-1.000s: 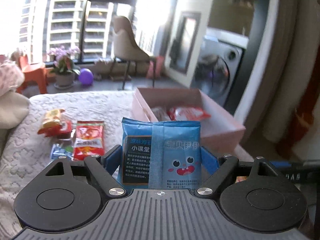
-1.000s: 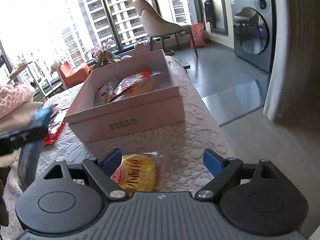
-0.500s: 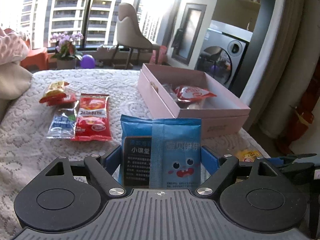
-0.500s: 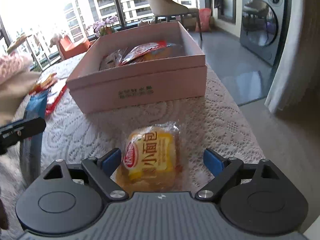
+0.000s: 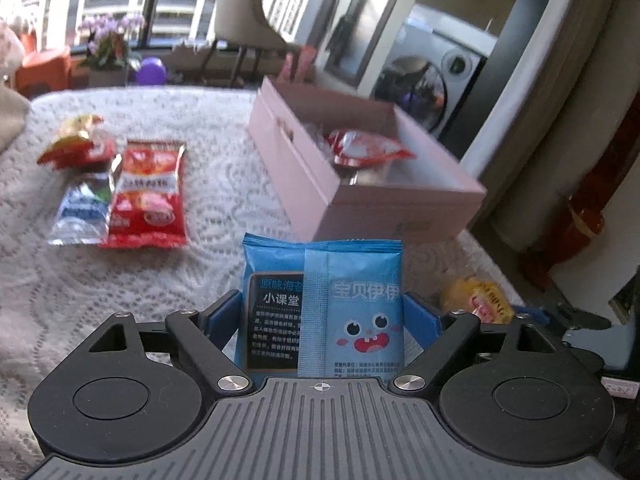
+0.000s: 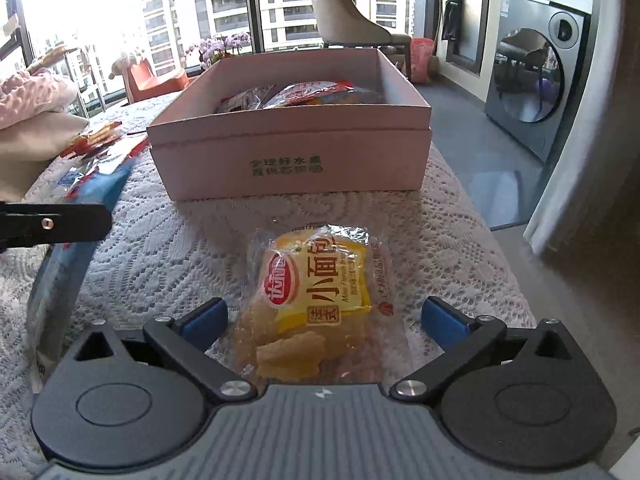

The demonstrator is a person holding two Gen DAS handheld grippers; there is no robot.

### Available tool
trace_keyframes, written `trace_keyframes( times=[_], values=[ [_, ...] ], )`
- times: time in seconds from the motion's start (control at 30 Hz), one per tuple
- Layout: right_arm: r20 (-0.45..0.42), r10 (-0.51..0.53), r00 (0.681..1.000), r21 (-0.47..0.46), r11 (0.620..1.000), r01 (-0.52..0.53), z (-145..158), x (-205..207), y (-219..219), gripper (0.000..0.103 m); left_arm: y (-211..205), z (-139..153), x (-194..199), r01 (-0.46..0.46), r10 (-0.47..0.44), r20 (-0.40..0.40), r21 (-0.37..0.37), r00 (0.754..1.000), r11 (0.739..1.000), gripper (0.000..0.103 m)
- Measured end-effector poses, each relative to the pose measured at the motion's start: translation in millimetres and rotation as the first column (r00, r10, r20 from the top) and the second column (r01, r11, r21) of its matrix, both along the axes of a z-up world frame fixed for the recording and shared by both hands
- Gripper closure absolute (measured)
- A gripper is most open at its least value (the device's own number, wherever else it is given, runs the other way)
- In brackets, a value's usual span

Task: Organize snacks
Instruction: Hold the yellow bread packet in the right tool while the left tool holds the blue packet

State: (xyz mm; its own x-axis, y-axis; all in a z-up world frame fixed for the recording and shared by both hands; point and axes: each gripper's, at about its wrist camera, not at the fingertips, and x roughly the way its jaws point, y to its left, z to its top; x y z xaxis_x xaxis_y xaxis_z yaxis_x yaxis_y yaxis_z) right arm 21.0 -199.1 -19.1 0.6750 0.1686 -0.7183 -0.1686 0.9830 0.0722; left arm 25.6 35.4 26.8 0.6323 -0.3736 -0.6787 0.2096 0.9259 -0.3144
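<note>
White lace cloth point(image 6: 192, 256) covers the table, and sunlight falls across it from tall windows at the far side of the room.

Nearest in the right wrist view, the right hand-held gripper point(image 6: 324, 318) has its jaws opening wide. A yellow bread packet point(image 6: 320, 284) lies flat on the lace between the blue fingertips point(image 6: 206, 316), with a gap on either side, so neither pad presses on it. To its left, the side of the left hand-held gripper point(image 5: 322, 316) comes in as a dark bar.

In the left wrist view, that left hand-held gripper is pinching a blue seaweed snack packet point(image 5: 324, 304), which stands upright between the blue pads, its cartoon face towards the camera. The yellow bread packet shows low to the right of it.

Farther on sits an open pink box point(image 6: 288, 160), with green lettering on its near wall. Inside it lie several wrappers, among them a red packet point(image 5: 368, 148) on top.

Out on the lace to the left of the box, well apart from it, a red snack packet point(image 5: 146, 196) lies flat, touching a small blue-and-silver packet point(image 5: 82, 212) at its left. Just behind these is a crumpled red-and-yellow wrapper point(image 5: 78, 142).

Beyond the table stand a beige chair point(image 6: 352, 20), potted purple flowers point(image 5: 108, 46), an orange stool point(image 6: 154, 76), and a washing machine point(image 6: 536, 80) on the right.
</note>
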Motion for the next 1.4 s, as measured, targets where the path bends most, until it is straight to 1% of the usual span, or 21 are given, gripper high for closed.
trace_keyframes(
  times=[0.07,0.13,0.2,0.3,0.33,0.5,0.6,0.63,0.67,0.7,0.73,0.8,0.83,0.87,0.93,1.0,1.13,1.2,1.27,1.33,1.4],
  values=[
    [0.020,0.012,1.000,-0.007,1.000,-0.011,-2,-2,0,0.000,-6,-7,7,0.017,-0.015,-0.052,0.025,0.999,1.000,0.012],
    [0.032,0.014,0.999,-0.011,1.000,-0.013,-4,-3,0,0.000,-14,-8,10,0.030,-0.026,-0.050,0.078,0.998,0.997,0.012],
    [0.035,0.016,0.999,-0.010,1.000,-0.016,-4,-4,0,0.000,-21,-6,16,0.046,-0.038,-0.071,0.123,0.997,0.991,0.011],
    [0.037,0.017,0.999,-0.012,1.000,-0.016,-4,-5,1,0.000,-31,-5,26,0.097,-0.076,-0.108,0.199,0.991,0.975,0.010],
    [0.037,0.017,0.999,-0.012,1.000,-0.016,-4,-5,1,0.000,-34,-5,29,0.118,-0.093,-0.124,0.215,0.988,0.969,0.008],
    [0.009,0.033,0.999,-0.023,0.999,-0.033,0,-2,2,0.001,-36,-4,43,0.193,-0.151,-0.193,0.221,0.970,0.956,0.006],
    [-0.002,0.051,0.999,0.019,0.998,-0.051,8,3,-3,0.005,-39,-4,49,0.197,-0.159,-0.176,0.226,0.971,0.954,0.006],
    [0.002,0.054,0.999,0.038,0.998,-0.054,12,6,-5,0.005,-40,-5,49,0.192,-0.158,-0.153,0.236,0.975,0.953,0.011],
    [0.006,0.051,0.999,0.046,0.998,-0.052,14,10,-5,0.006,-43,-5,47,0.178,-0.149,-0.125,0.265,0.981,0.948,0.018],
    [0.005,0.046,0.999,0.040,0.998,-0.046,15,14,-4,0.010,-43,-4,44,0.165,-0.141,-0.101,0.288,0.985,0.943,0.020],
    [-0.001,0.041,0.999,0.020,0.999,-0.041,15,19,-1,0.014,-42,-2,40,0.156,-0.138,-0.082,0.284,0.987,0.946,0.025],
    [-0.013,0.052,0.999,-0.025,0.998,-0.053,14,24,4,0.034,-33,3,30,0.139,-0.129,-0.058,0.228,0.990,0.964,0.054],
    [-0.017,0.067,0.998,-0.036,0.997,-0.067,13,25,5,0.038,-27,8,25,0.121,-0.114,-0.043,0.203,0.992,0.972,0.067],
    [-0.015,0.078,0.997,-0.042,0.996,-0.079,15,24,6,0.043,-22,13,20,0.099,-0.096,-0.027,0.185,0.995,0.978,0.093],
    [0.005,0.086,0.996,-0.045,0.995,-0.086,21,20,5,0.048,-14,28,11,0.073,-0.078,0.025,0.160,0.997,0.984,0.091],
    [0.032,0.086,0.996,-0.038,0.996,-0.085,29,18,6,0.051,-12,39,8,0.075,-0.084,0.059,0.140,0.995,0.987,0.090],
    [0.066,0.098,0.993,-0.052,0.994,-0.094,41,13,10,0.051,-11,42,5,0.074,-0.077,0.022,0.131,0.997,0.989,0.087],
    [0.077,0.097,0.992,-0.072,0.993,-0.092,41,11,9,0.051,-17,38,2,0.109,-0.108,-0.013,0.135,0.994,0.985,0.085],
    [0.071,0.077,0.995,-0.080,0.994,-0.071,37,11,3,0.051,-32,33,-1,0.158,-0.154,-0.033,0.178,0.987,0.971,0.081],
    [0.044,0.044,0.998,-0.073,0.997,-0.041,30,15,-4,0.050,-52,28,-7,0.200,-0.192,-0.054,0.262,0.980,0.944,0.081],
    [0.027,0.022,0.999,-0.056,0.998,-0.021,24,15,-11,0.042,-70,15,-7,0.243,-0.221,-0.103,0.335,0.970,0.910,0.080]
  ],
)
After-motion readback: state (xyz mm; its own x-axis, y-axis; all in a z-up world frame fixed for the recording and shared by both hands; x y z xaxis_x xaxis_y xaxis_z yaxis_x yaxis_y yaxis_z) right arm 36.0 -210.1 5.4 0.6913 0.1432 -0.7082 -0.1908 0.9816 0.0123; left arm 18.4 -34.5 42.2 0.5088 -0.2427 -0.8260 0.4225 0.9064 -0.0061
